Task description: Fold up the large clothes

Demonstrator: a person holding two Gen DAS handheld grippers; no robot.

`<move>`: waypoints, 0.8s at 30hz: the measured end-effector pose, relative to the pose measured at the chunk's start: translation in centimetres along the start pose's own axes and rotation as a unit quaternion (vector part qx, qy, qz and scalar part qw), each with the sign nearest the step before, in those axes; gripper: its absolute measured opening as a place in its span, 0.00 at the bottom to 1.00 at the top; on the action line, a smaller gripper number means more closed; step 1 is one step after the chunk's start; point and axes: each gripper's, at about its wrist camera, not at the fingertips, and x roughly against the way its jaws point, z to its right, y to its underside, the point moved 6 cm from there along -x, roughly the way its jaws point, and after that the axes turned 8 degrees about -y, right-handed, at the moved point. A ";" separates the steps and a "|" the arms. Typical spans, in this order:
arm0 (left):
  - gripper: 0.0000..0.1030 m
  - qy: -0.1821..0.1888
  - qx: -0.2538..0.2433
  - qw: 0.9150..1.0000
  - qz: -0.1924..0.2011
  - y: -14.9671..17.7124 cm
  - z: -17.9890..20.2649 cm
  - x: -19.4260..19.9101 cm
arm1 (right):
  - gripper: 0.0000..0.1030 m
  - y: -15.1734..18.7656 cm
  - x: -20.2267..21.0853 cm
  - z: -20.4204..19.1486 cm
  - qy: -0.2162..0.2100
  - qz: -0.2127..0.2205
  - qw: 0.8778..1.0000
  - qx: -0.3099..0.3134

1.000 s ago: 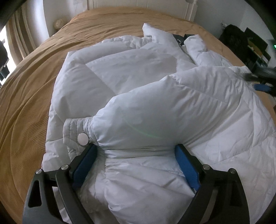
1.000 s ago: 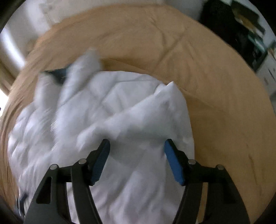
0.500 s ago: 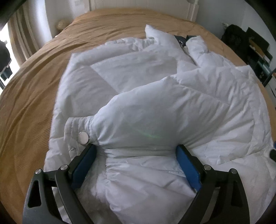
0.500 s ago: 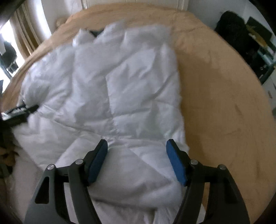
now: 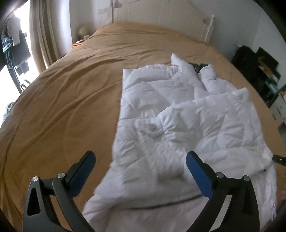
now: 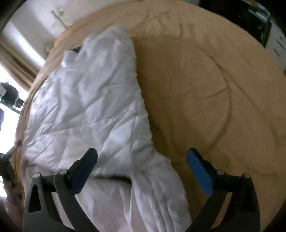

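Jacket [image 5: 187, 114], white and puffy, lay on the tan bed [image 5: 71, 100], its sleeves folded across the body but the length not yet folded. Both the left gripper [image 5: 140, 166] and right gripper [image 6: 142, 164] hovered above, jaws opening wide, gripping nothing.

The white jacket [image 5: 187, 114] is puffy quilted cloth with a slight sheen, stitched into panels and pretty crumpled, with a shiny round snap on the cuff [image 5: 152, 127]. Under the jacket, the tan bedspread [image 5: 71, 92] is matt fabric with a fine ribbed weave. Behind the bed, the headboard [image 5: 160, 16] looks like white painted wood, and left of it the curtain [image 5: 44, 35] is soft beige cloth.
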 end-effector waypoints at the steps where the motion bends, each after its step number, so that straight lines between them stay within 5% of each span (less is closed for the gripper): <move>1: 1.00 0.005 -0.009 1.000 -0.007 0.6 -0.5 0.0 | 0.97 0.1 0.8 0.0 -0.009 -0.003 1.000 0.011; 6: 0.99 -0.007 -0.042 0.997 -0.070 4.5 -2.6 -2.2 | 0.97 3.9 1.7 2.0 0.003 -0.048 0.997 0.058; 12: 0.97 0.113 0.063 0.981 -0.144 8.6 -5.3 -4.9 | 0.96 8.2 0.3 2.9 -0.063 -0.101 0.992 0.050; 13: 0.90 0.118 0.073 0.980 -0.145 8.7 -5.3 -5.1 | 0.94 8.9 0.3 2.9 -0.073 -0.110 0.990 0.047; 14: 0.65 0.110 0.067 0.981 -0.145 8.6 -5.2 -4.9 | 0.84 9.6 -0.2 2.6 -0.080 -0.118 0.989 0.046; 16: 0.21 0.126 0.074 0.976 -0.158 8.2 -4.7 -4.3 | 0.57 8.8 -1.3 2.1 -0.076 -0.118 0.989 0.049; 17: 0.13 0.132 0.082 0.975 -0.161 8.1 -4.6 -4.0 | 0.33 8.7 -1.1 1.8 -0.088 -0.116 0.988 0.041; 20: 0.10 0.147 0.095 0.974 -0.146 7.3 -5.2 -1.4 | 0.18 8.3 1.4 1.5 -0.121 -0.087 0.989 0.023; 24: 0.09 0.189 0.126 0.963 -0.148 8.7 -6.1 1.0 | 0.17 9.6 5.1 2.5 -0.140 -0.070 0.988 0.012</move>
